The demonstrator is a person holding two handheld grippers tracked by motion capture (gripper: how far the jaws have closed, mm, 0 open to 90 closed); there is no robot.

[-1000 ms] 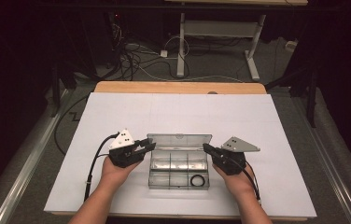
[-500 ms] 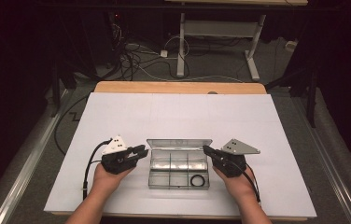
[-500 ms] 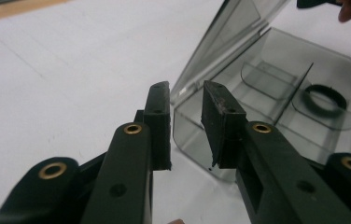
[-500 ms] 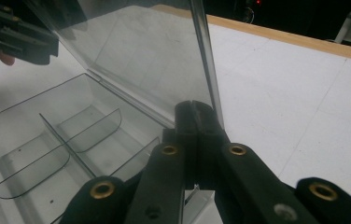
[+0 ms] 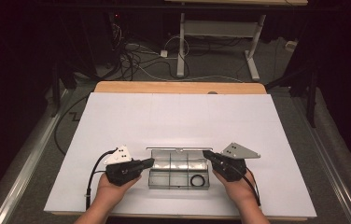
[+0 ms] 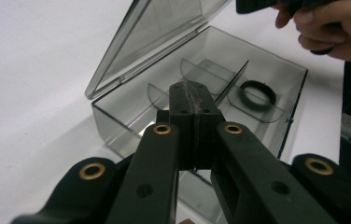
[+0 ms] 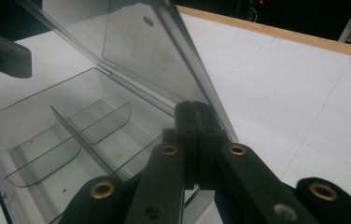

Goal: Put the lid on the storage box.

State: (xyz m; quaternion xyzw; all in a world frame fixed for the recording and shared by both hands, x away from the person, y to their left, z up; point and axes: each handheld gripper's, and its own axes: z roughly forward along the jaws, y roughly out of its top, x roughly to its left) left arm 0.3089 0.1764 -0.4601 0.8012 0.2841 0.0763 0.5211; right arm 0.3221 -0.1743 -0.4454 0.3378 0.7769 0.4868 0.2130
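The clear compartment box (image 5: 178,170) lay near the front edge of the white table (image 5: 173,116), its lid (image 5: 179,150) raised and a black ring (image 5: 198,180) in its front right cell. Since a second earlier the left gripper (image 5: 149,162) had sunk toward the box's left end, its jaws just closing to meet with nothing between them. The right gripper (image 5: 206,153), jaws pressed together and empty, sat at the box's right end against the lid's edge.

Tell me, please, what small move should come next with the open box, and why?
Probably swing the right gripper against the raised lid and push it down. Both grippers are shut and hold nothing; the left gripper, jaws just closed, sits at the left end of the box, the right by the lid's edge. A black ring already lies in one compartment.
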